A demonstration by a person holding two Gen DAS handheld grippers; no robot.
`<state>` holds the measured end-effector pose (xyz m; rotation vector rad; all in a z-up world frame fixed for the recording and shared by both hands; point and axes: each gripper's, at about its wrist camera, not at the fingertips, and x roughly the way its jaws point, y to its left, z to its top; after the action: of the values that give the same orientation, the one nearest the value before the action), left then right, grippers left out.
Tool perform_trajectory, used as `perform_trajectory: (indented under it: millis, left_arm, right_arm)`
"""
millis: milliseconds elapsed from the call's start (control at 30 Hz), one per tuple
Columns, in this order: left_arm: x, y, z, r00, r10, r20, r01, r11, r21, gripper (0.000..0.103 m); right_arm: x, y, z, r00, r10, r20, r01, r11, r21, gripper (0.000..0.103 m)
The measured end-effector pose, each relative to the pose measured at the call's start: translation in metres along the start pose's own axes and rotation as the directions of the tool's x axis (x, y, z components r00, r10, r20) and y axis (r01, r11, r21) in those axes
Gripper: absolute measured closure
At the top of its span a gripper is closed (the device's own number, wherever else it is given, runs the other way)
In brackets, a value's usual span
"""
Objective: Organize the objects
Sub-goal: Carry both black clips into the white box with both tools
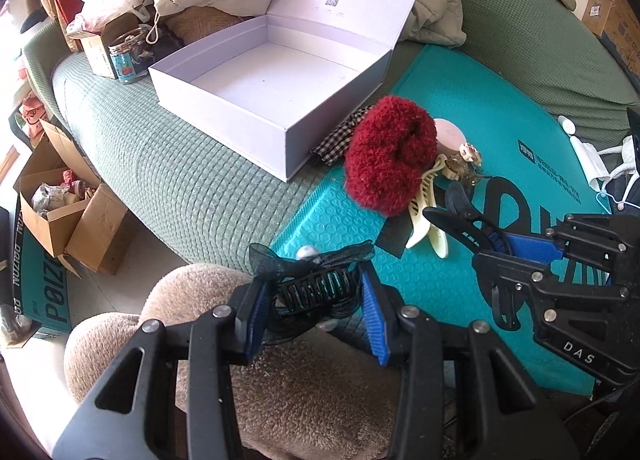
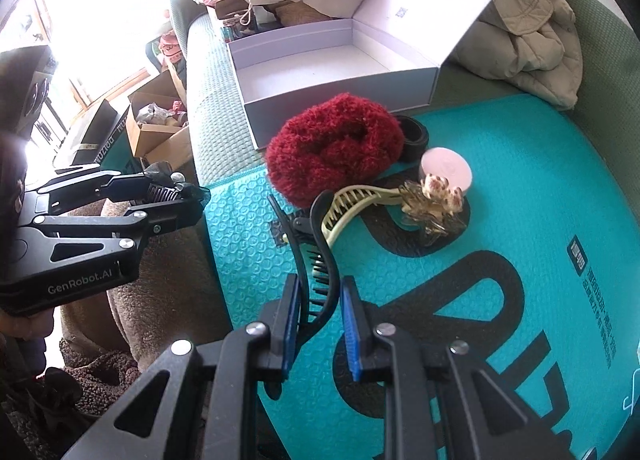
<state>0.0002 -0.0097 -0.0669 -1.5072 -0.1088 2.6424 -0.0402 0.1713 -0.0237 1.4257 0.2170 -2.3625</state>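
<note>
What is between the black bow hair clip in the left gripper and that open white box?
Nothing visible blocks it. The left gripper holds the black bow hair clip between its fingers, and only bare green sofa cover lies between it and the open white box. The red fluffy scrunchie sits off to the right, beside the box.

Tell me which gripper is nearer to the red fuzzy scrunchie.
Right. The right gripper, gripping a black claw clip, sits just below the red scrunchie. The left gripper, holding a black bow clip, is farther off.

Right hand-held gripper (image 2: 320, 310) clamps a black hair claw (image 2: 318, 244), apparently resting on the teal mailer (image 2: 500, 187).
</note>
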Motion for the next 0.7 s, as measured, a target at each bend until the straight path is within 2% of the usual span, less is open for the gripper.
perform_trajectory:
  millis: [333, 700]
  left_arm:
    - [-0.010, 0.021, 0.017, 0.999, 0.034, 0.032, -0.033, 0.999, -0.023, 0.063]
    - [-0.015, 0.033, 0.055, 0.997, 0.045, 0.068, -0.044, 0.999, -0.018, 0.063]
  right_arm:
    - [-0.001, 0.023, 0.026, 0.999, 0.030, 0.039, -0.027, 0.997, -0.077, 0.084]
    - [-0.001, 0.021, 0.064, 0.994, 0.054, 0.098, -0.043, 0.993, -0.113, 0.084]
